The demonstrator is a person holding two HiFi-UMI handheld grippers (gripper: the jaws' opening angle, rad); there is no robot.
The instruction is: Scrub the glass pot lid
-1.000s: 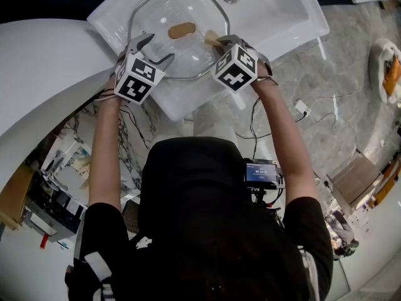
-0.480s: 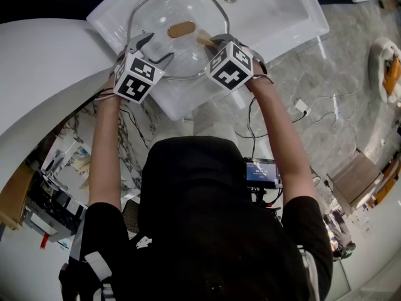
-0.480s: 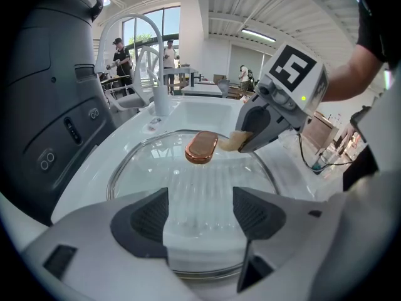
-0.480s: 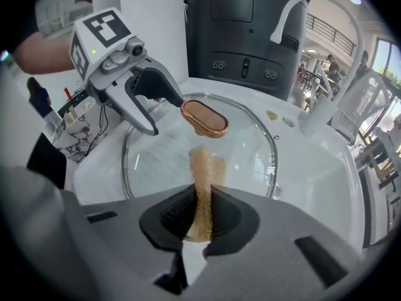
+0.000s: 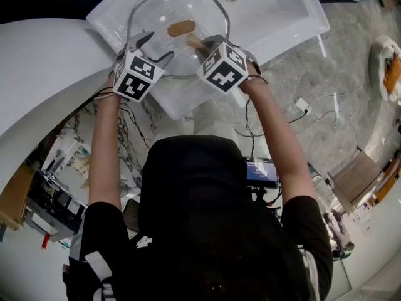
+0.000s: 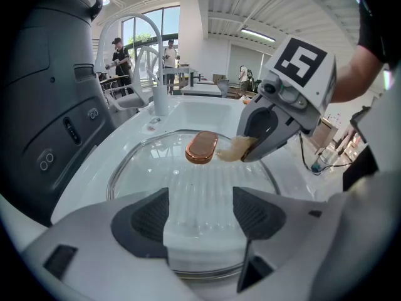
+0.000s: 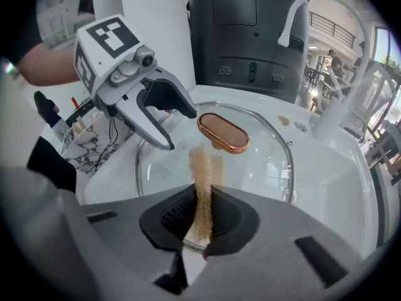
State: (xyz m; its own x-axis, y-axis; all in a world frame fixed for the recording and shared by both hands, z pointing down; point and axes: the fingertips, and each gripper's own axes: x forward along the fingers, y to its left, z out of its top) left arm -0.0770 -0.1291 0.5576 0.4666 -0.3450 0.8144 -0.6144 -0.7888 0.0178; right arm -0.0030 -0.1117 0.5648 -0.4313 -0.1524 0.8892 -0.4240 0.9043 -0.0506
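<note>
Right gripper view: right claw (image 7: 199,213) pinches a tan sponge (image 7: 203,168) (perhaps a scouring pad) on the glass lid (image 7: 266,162); left claw (image 6: 200,213) gapes wide.

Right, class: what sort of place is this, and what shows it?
Probably a workshop or lab with a washing station, not a home kitchen: a white sink with a curved tap holds the glass lid, cables trail over the marble floor, and people stand at tall windows behind.
</note>
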